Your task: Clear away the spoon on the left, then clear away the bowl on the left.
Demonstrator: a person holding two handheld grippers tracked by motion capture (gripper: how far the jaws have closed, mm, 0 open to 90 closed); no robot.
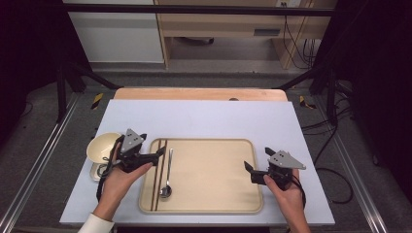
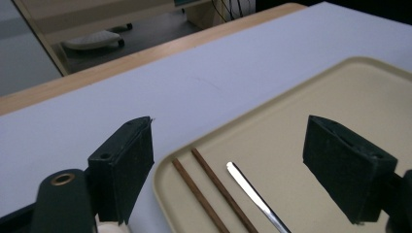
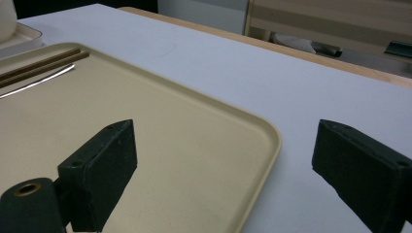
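Note:
A beige tray (image 1: 214,170) lies on the white table mat. Along its left side rest two brown chopsticks (image 1: 159,174) and a metal spoon (image 1: 168,175), bowl end toward me. My left gripper (image 1: 156,156) is open over the tray's near-left corner; in the left gripper view (image 2: 231,126) its jaws straddle the chopsticks (image 2: 209,194) and the spoon handle (image 2: 252,194) without touching them. My right gripper (image 1: 257,159) is open at the tray's right rim; the right gripper view (image 3: 226,128) has the rim (image 3: 272,141) between its jaws, which hold nothing.
A cream bowl (image 1: 103,147) stands left of the tray on a small grey stand (image 1: 97,171), just behind my left hand. The white mat (image 1: 204,116) stretches beyond the tray to a wooden table edge (image 1: 199,93). Black frame posts flank the table.

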